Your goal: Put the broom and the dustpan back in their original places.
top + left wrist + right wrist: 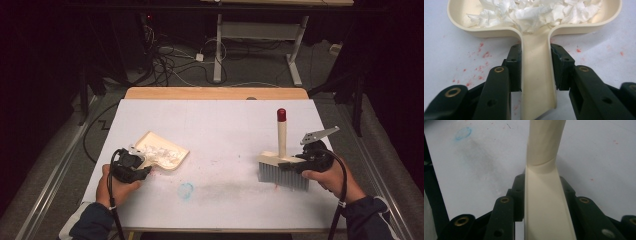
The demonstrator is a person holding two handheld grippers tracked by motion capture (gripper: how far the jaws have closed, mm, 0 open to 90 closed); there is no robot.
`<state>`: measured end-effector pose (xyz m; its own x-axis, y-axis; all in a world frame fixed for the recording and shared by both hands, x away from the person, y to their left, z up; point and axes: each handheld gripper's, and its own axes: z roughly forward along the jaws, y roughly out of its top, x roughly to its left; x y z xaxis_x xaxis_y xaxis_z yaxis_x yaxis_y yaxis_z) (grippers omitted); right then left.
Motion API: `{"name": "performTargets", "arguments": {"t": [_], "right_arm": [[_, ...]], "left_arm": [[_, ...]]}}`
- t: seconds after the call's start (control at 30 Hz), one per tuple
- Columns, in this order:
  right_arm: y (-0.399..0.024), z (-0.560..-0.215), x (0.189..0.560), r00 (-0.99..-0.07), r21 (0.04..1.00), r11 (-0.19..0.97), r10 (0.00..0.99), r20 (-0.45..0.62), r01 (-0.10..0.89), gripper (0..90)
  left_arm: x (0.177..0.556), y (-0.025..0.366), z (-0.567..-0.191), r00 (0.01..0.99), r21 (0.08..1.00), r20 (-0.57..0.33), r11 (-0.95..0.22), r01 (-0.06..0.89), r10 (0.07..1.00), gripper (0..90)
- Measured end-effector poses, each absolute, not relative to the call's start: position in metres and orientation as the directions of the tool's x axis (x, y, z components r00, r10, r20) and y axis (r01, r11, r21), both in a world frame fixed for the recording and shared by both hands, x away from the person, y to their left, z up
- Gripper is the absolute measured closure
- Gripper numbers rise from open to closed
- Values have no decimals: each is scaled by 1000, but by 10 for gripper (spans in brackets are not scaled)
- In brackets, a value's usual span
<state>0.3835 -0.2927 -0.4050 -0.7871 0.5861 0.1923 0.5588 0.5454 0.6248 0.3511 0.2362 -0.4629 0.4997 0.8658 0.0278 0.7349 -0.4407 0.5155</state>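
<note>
I hold a cream dustpan (162, 152) in my left gripper (131, 165) and a brush (282, 170) in my right gripper (312, 161). The left gripper view shows the jaws closed tight on the dustpan's flat handle (536, 75), one pad on each edge; the pan lies flat on the white table (225, 130) and is already loaded with crumpled white paper scraps (531, 12). The right gripper view shows the jaws clamped on the brush's cream head, just below where the round handle (546, 140) joins it.

The governing relation — the brush stands well apart from the dustpan, on the opposite side of the table. In the high view the grey bristles (282, 176) rest on or just above the surface at my right, and the red-tipped handle rises almost upright from the head. The pan sits at my left, its handle pointing back toward me and to my left, its open lip facing away and toward the table's centre.

No loose scrap is visible on the table between the two tools — only faint red specks, a blue ring (186, 190) and a grey smudge. I judge that sweeping is essentially complete. Any further stroke must run from right to left, across the bristle row's long axis, toward the pan's open lip.
</note>
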Motion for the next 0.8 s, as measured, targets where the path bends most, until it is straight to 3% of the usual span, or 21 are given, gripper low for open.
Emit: {"name": "performTargets", "arguments": {"t": [0.47, 0.8], "right_arm": [[-293, -415, 424, -769, 549, 577, 603, 213, 605, 602], [-293, -413, 434, -779, 563, 582, 596, 196, 587, 549]], "left_arm": [[351, 222, -470, 480, 523, 10, -414, 745, 877, 620], [346, 208, -470, 502, 528, -22, -417, 740, 864, 531]]}}
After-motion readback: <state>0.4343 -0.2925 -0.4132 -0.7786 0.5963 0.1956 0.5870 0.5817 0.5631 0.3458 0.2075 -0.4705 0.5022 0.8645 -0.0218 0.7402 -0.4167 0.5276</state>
